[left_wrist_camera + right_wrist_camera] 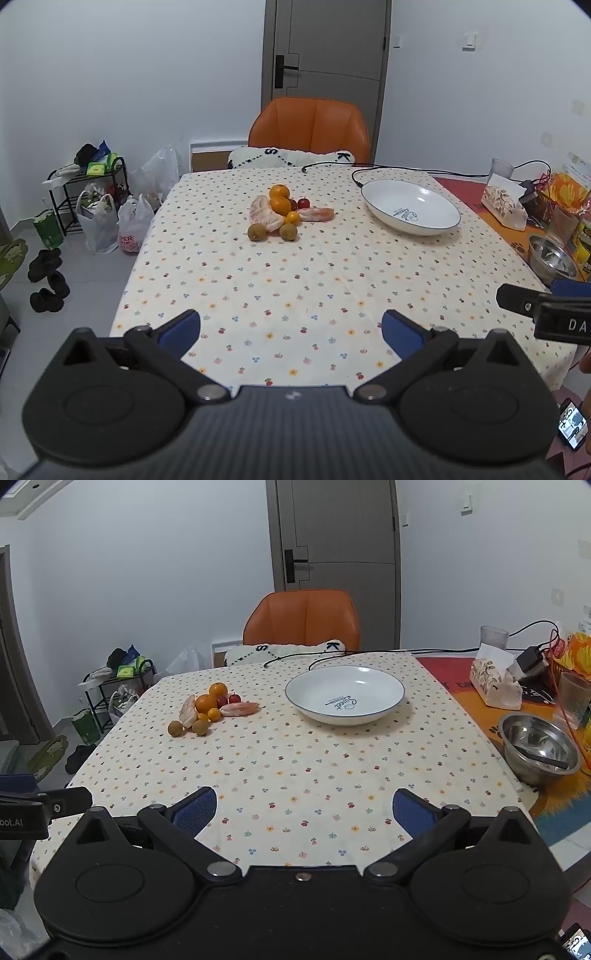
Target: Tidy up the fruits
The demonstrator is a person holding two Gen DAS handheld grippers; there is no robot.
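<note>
White walls, a grey door (325, 48) and an orange chair (308, 127) are closing off the far end of the counter (295, 280), which is wearing a dotted cloth. We are holding the left tongs (291, 332) and the right tongs (304, 812) above the near edge, both spread wide and gripping nothing.

The fruit pile (286, 214) is sitting toward the far left of the cloth, well apart from the white plate (391, 686), which is lying empty to its right. We are counting two larger oranges (279, 198), two small orange fruits, two small red ones (303, 202), two brownish round ones (256, 232) at the front, and two peeled citrus pieces (264, 216) — ten items, though the tight cluster may be hiding something.

All of it is looking light. The whole round fruits are probably firm but ready to roll, so we are judging a grip across the widest part safest. The peeled pieces are soft and easily crushed (gentle pressure along the long sides) — likely the trickiest to lift cleanly.
</note>
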